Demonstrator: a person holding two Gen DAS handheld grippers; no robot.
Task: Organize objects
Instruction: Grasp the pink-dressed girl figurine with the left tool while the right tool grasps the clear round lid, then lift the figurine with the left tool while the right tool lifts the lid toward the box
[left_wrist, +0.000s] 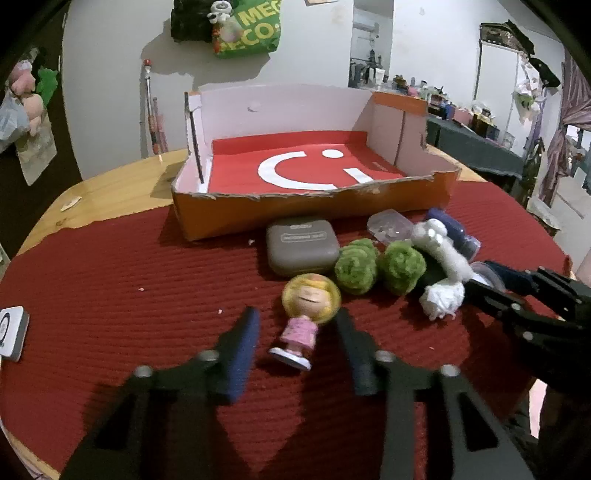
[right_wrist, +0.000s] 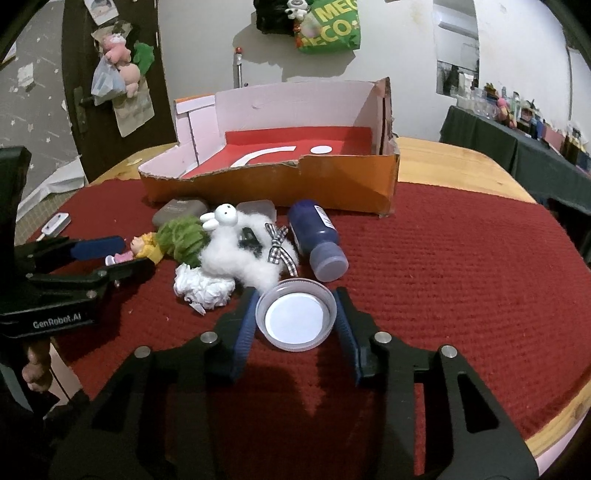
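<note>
Left wrist view: the left gripper (left_wrist: 295, 328) brackets a small blonde figurine (left_wrist: 304, 317) in a pink dress, its right finger against the doll's head while a gap shows on the other side, so a firm pinch cannot be confirmed. The doll stands tilted on a white base on the red mat (left_wrist: 129, 277). Just beyond it lie a grey case (left_wrist: 301, 245), two green pompoms (left_wrist: 376, 267), a white plush toy (left_wrist: 441, 266) and a clear plastic box (left_wrist: 388, 225), all close before the torn orange cardboard box (left_wrist: 310, 206), whose red floor bears a white smile mark. A card (left_wrist: 13, 332) lies at the mat's left edge.

Right wrist view: the right gripper (right_wrist: 297, 317) straddles an upturned translucent lid (right_wrist: 297, 314) with a white liner; both blue pads sit at its rim, though contact is hard to judge. This view alone shows the plush toy's rabbit face and checked ribbon, and the dark blue bottle (right_wrist: 317, 236) lying on its side between the plush and the cardboard box. The left gripper appears at the frame's left with the doll lying between its fingers. In the left wrist view the lid is mostly hidden behind the right gripper and the bottle is half covered by the plush. The wooden worktop (right_wrist: 443, 162) shows past the mat.
</note>
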